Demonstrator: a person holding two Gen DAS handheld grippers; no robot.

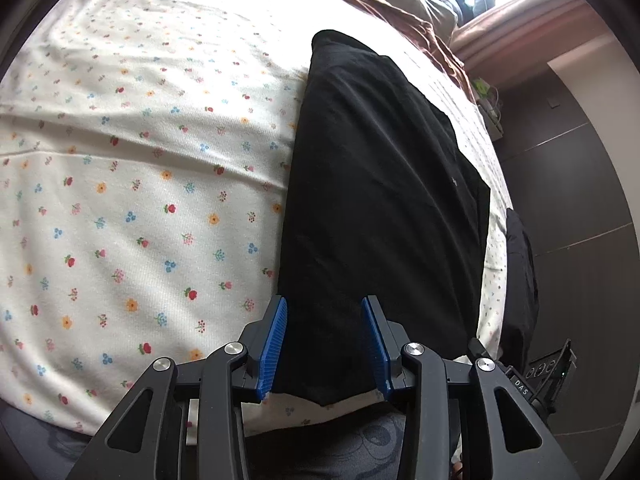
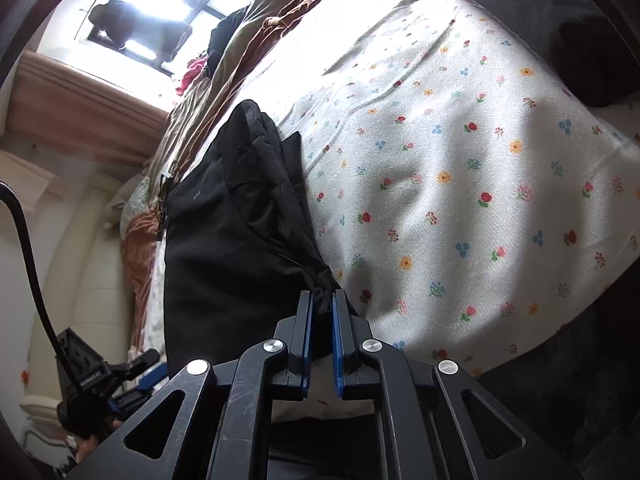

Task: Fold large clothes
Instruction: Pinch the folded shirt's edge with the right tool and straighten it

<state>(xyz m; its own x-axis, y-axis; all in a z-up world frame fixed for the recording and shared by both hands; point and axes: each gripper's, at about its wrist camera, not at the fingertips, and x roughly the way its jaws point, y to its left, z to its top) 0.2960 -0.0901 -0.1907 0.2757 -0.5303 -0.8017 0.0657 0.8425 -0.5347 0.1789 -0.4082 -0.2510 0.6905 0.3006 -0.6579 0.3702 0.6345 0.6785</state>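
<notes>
A black garment [image 1: 380,168] lies folded into a long strip along the right side of a floral bed sheet [image 1: 140,180]. My left gripper [image 1: 324,302] hovers over the strip's near end. Its blue pads stand apart, the cloth lies flat under them, and nothing is pinched. In the right wrist view the same garment [image 2: 224,240] runs away from me, with a thick fold bunched along its right edge. My right gripper [image 2: 322,295] is shut on the near corner of that fold, and black cloth is gathered between its pads.
A brown blanket [image 2: 240,60] and piled clothes lie at the far end of the bed under a bright window [image 2: 152,8]. A dark pillow [image 2: 540,20] sits at the top right. A cream headboard [image 2: 80,260] lies left of the garment. Dark floor [image 1: 580,240] borders the bed edge.
</notes>
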